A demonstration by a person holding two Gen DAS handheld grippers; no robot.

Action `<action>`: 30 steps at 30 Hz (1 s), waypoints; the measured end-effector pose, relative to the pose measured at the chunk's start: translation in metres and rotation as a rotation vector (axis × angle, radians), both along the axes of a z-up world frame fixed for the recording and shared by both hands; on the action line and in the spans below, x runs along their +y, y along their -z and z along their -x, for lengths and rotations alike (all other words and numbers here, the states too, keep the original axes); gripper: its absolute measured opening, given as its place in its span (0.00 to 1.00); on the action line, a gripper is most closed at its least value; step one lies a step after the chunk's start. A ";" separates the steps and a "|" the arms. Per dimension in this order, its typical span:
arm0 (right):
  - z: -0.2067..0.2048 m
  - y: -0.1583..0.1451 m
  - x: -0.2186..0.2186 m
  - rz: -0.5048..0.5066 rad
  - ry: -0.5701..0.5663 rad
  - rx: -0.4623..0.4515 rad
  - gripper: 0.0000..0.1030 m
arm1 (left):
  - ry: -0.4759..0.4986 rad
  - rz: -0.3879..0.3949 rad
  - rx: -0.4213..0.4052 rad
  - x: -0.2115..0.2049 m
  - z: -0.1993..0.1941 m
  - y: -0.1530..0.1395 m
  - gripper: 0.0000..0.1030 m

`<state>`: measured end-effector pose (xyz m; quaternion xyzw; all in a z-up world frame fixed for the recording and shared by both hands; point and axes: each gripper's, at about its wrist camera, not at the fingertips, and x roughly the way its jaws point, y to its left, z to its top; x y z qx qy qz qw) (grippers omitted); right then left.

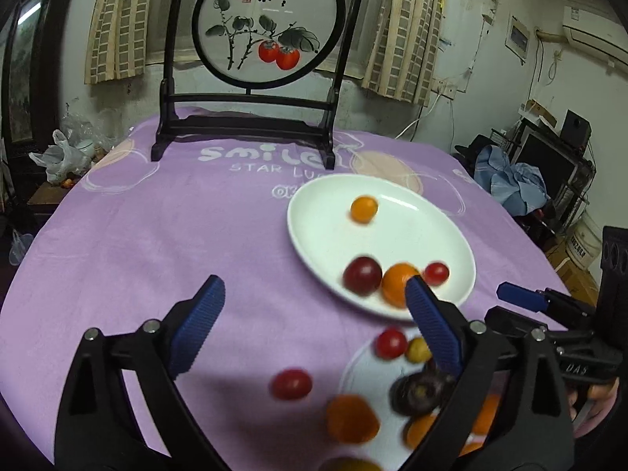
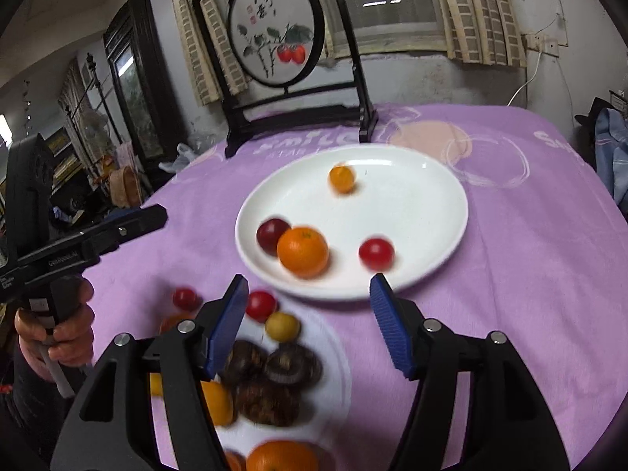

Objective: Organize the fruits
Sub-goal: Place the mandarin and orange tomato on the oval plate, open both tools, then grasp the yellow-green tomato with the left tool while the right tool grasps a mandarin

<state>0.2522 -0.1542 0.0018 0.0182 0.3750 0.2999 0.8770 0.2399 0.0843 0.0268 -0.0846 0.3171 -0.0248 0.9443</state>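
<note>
A white plate (image 1: 396, 235) (image 2: 416, 212) lies on the purple tablecloth. It holds a large orange (image 2: 303, 251), a dark red plum (image 2: 271, 233), a red cherry tomato (image 2: 376, 253) and a small orange fruit (image 2: 341, 178). Nearer me, a second white plate (image 2: 333, 357) carries dark brown fruits (image 2: 274, 376), a yellow fruit (image 2: 282, 326) and oranges (image 2: 218, 400). Red tomatoes (image 1: 292, 384) (image 2: 185, 298) lie loose on the cloth. My left gripper (image 1: 314, 286) hangs open left of the far plate, nothing between its fingers. My right gripper (image 2: 309, 286) is open and empty before that plate's near rim.
A dark wooden stand with a round persimmon painting (image 1: 271, 27) (image 2: 274, 35) rises at the table's back. Plastic bags (image 1: 62, 157) sit beyond the left edge. Shelves and blue cloth (image 1: 514, 184) crowd the right. A hand (image 2: 59, 333) grips the left tool's handle.
</note>
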 end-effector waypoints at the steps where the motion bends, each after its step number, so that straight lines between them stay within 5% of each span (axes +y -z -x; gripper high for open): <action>1: 0.004 0.003 -0.001 0.007 -0.007 0.013 0.63 | 0.007 -0.009 0.010 0.000 0.010 0.004 0.94; 13: 0.045 0.022 -0.008 0.076 -0.082 0.088 0.63 | 0.036 0.007 0.077 0.012 0.068 0.035 0.94; 23: 0.059 0.035 -0.003 0.156 -0.106 0.098 0.63 | 0.003 0.000 0.069 0.016 0.070 0.034 0.94; 30: 0.060 0.040 0.000 0.182 -0.131 0.119 0.52 | 0.006 -0.033 0.063 0.012 0.071 0.034 0.94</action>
